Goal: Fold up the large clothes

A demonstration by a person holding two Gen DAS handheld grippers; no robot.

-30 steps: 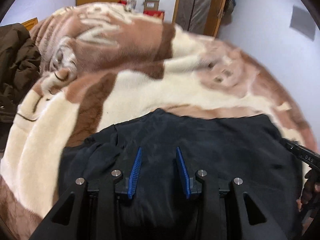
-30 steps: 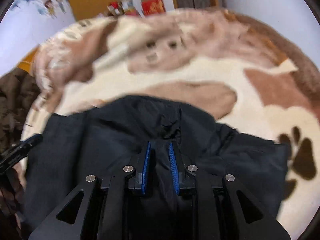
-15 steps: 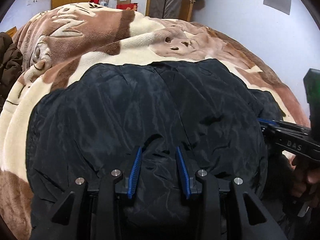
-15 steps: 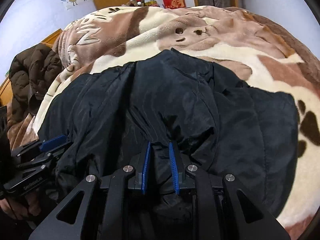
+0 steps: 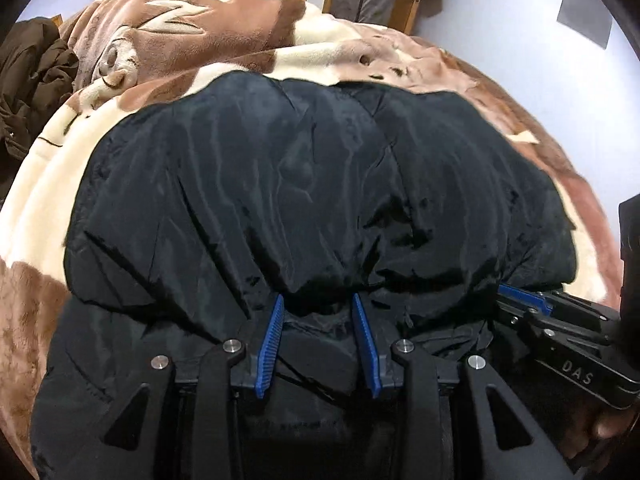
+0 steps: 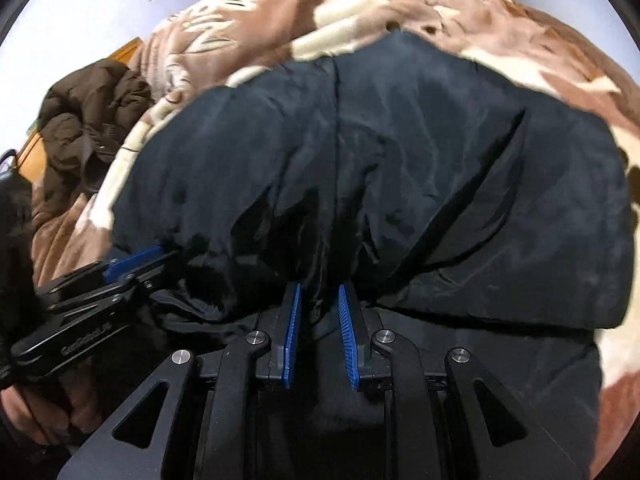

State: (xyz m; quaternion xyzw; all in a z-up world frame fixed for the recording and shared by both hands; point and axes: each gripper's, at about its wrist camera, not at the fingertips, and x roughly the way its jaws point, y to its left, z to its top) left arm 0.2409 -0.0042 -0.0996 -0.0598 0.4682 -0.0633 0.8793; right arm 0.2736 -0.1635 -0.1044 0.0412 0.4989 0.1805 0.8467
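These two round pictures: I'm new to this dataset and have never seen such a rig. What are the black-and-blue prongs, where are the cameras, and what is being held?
No robot here: a person carries a hand-held gripper in each hand, each with a fisheye camera looking along its two blue-padded fingers. One picture is from the left hand-held gripper, the other from the right hand-held gripper; each also shows the other at its edge. Both are clamped on the near edge of a black puffy jacket, which lies spread over a brown-and-cream blanket on a bed. A brown coat lies crumpled to the left.
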